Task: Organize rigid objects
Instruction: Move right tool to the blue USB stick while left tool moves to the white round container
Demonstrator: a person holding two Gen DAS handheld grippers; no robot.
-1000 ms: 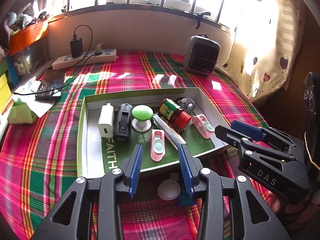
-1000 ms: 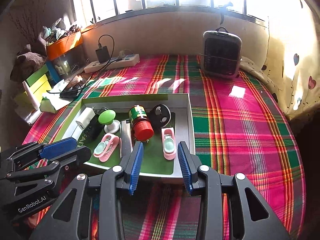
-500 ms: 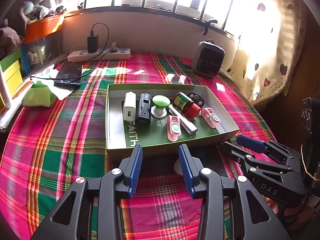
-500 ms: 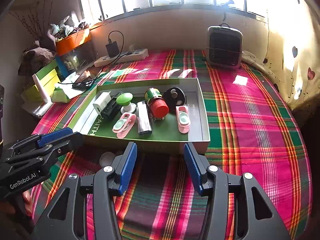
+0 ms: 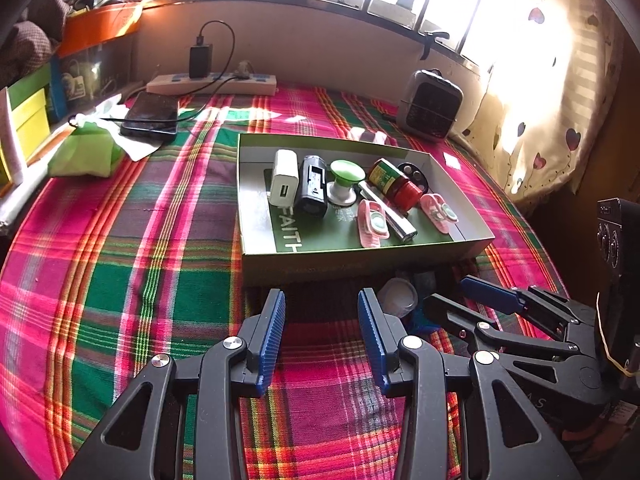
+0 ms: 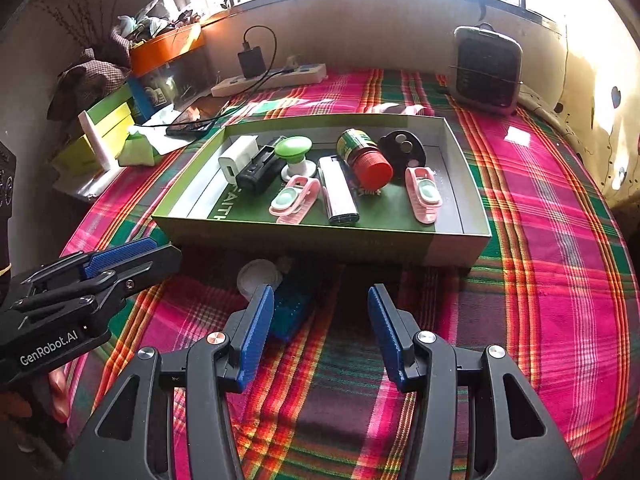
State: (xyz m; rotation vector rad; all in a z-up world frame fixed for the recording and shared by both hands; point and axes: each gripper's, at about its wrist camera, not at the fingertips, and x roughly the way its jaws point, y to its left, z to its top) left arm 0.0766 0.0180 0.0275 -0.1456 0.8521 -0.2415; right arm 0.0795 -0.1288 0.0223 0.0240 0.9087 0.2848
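Left wrist view. Left claw [image 5: 321,318]: jaws apart, nothing between them, over bare plaid cloth [image 5: 132,248]. The tray [image 5: 360,258] lies just beyond the claw tips, its near wall facing them. Inside the tray, leftmost to rightmost: white charger [image 5: 285,183], black battery pack [image 5: 312,191], green knob [image 5: 346,182], pink clip [image 5: 372,223], silver tube [image 5: 390,216], red-capped bottle [image 5: 394,184], second pink clip [image 5: 439,207]. Charger and battery pack lie side by side, long axes running from near wall to far wall. The silver tube is slanted, near end toward the tray's right corner. The bottle lies on its side, cap toward the near right. A white lid [image 5: 398,294] sits on the cloth outside the tray's near wall, right of the left claw. The right claw [image 5: 460,290] lies beside it.

Right wrist view. Right claw [image 6: 321,312]: jaws apart and empty; they have just been opening. A blue block [image 6: 292,308] lies on the cloth beside the left jaw, the white lid [image 6: 259,276] beyond it, both outside the tray's [image 6: 320,236] near wall. The left claw [image 6: 144,252] is at the tray's near left corner. The silver tube [image 6: 338,196] points nearly straight at the camera.
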